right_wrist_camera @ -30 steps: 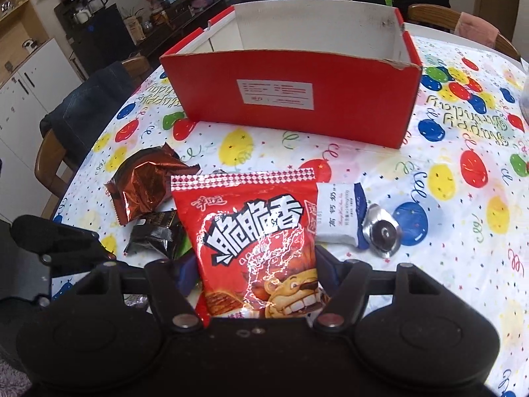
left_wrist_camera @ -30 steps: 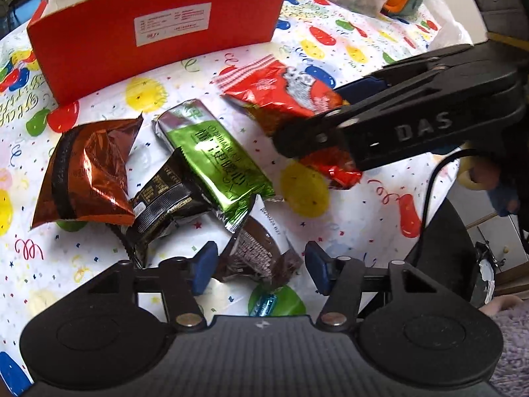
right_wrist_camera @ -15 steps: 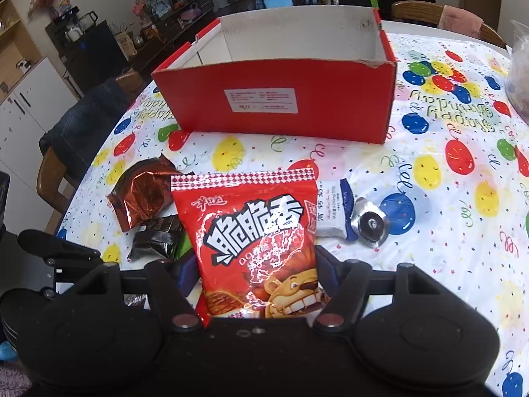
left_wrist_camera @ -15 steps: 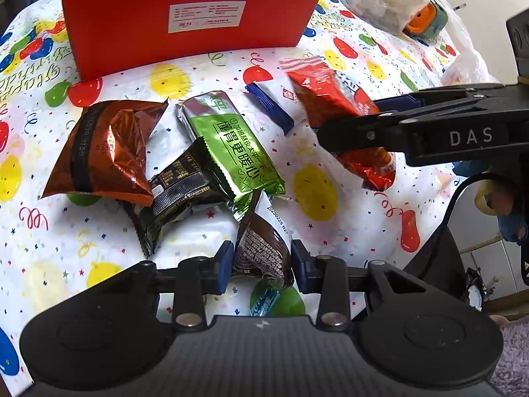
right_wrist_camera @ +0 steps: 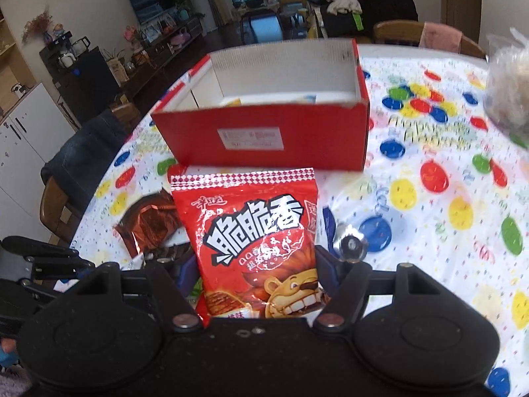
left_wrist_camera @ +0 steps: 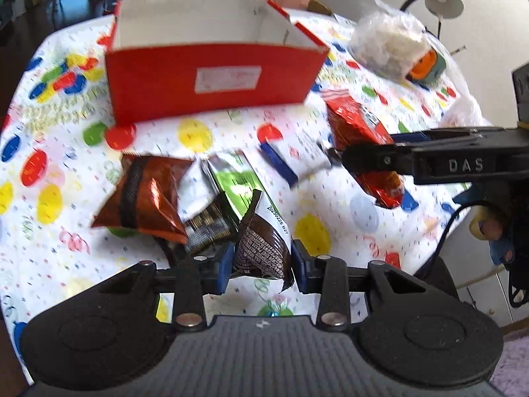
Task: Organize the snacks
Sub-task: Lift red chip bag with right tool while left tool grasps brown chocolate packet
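Observation:
My left gripper [left_wrist_camera: 261,266] is shut on a dark brown snack packet [left_wrist_camera: 263,248], held just above the table. My right gripper [right_wrist_camera: 256,271] is shut on a red crisp bag [right_wrist_camera: 251,231], which stands upright between the blue pads; that bag [left_wrist_camera: 360,135] and the right gripper [left_wrist_camera: 380,158] also show at the right of the left wrist view. The open red box [left_wrist_camera: 211,79] [right_wrist_camera: 264,132] stands behind, with something pale lying inside. On the cloth lie a copper foil packet [left_wrist_camera: 145,198], a green packet [left_wrist_camera: 234,185], a black packet [left_wrist_camera: 208,228] and a white-and-blue packet [left_wrist_camera: 294,162].
A round table under a balloon-print cloth [right_wrist_camera: 429,205] carries everything. A clear bag of white stuff [left_wrist_camera: 390,43] and an orange-teal object [left_wrist_camera: 426,67] sit at its far right. A small silver disc [right_wrist_camera: 350,244] lies on the cloth. Chairs [right_wrist_camera: 56,208] ring the table edge.
The left jaws closed on the brown packet and lifted it off the cloth. Both grippers rose, the right one with the red bag, so the box's inside now shows.

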`<action>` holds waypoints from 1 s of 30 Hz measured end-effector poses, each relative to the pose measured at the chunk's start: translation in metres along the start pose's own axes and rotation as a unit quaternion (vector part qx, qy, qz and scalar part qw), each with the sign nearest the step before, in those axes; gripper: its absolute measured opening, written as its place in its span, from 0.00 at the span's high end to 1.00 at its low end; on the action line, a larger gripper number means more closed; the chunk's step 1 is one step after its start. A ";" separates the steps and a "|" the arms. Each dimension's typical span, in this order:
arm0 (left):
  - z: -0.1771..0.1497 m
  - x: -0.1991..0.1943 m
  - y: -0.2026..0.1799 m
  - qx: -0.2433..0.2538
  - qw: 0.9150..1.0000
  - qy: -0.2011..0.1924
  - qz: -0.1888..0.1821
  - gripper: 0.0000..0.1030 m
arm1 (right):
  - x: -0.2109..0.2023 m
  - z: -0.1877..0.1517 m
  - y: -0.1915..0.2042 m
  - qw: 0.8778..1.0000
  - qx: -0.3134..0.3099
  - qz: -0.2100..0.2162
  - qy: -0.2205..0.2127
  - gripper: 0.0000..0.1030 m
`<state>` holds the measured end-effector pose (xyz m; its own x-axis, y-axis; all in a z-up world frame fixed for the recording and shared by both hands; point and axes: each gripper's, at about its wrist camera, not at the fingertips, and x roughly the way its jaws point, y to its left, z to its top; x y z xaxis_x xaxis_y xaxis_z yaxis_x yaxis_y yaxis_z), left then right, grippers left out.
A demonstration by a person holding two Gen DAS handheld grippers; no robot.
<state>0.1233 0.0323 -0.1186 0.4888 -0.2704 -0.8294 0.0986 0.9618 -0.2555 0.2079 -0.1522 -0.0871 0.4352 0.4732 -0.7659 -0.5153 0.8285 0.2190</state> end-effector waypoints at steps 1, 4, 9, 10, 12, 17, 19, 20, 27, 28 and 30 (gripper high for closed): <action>0.003 -0.003 0.000 0.000 1.000 -0.006 0.004 0.65 | -0.003 0.003 0.001 1.000 -0.002 0.000 -0.004 0.33; 0.015 -0.014 0.000 -0.002 1.000 -0.024 0.012 0.65 | -0.009 0.012 0.002 1.000 -0.009 -0.003 -0.014 0.33; 0.039 -0.029 0.002 -0.007 0.998 -0.055 0.023 0.65 | -0.012 0.031 0.002 0.999 -0.020 -0.013 -0.025 0.33; 0.045 -0.031 0.002 -0.008 0.998 -0.061 0.025 0.65 | -0.013 0.035 0.002 0.999 -0.022 -0.014 -0.027 0.33; 0.057 -0.035 0.002 -0.008 0.997 -0.070 0.034 0.65 | -0.012 0.044 0.000 0.999 -0.026 -0.017 -0.031 0.33; 0.089 -0.041 0.010 -0.022 0.995 -0.086 0.048 0.65 | -0.006 0.070 -0.006 0.999 -0.031 -0.026 -0.036 0.33; 0.103 -0.041 0.014 -0.025 0.994 -0.089 0.056 0.65 | -0.004 0.082 -0.010 0.998 -0.033 -0.031 -0.039 0.33; 0.109 -0.040 0.016 -0.028 0.994 -0.090 0.060 0.65 | -0.003 0.088 -0.012 0.998 -0.032 -0.032 -0.041 0.33; 0.156 -0.034 0.031 -0.044 0.990 -0.096 0.089 0.65 | 0.011 0.134 -0.025 0.997 -0.037 -0.046 -0.049 0.33; 0.163 -0.033 0.033 -0.045 0.990 -0.096 0.094 0.65 | 0.014 0.140 -0.027 0.997 -0.038 -0.047 -0.049 0.33; 0.176 -0.028 0.036 -0.047 0.989 -0.093 0.104 0.65 | 0.021 0.151 -0.031 0.997 -0.038 -0.049 -0.048 0.33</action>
<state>0.2655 0.0820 -0.0169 0.6427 -0.0467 -0.7647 -0.0974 0.9851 -0.1420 0.3446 -0.1223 -0.0185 0.5528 0.4205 -0.7194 -0.5193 0.8491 0.0973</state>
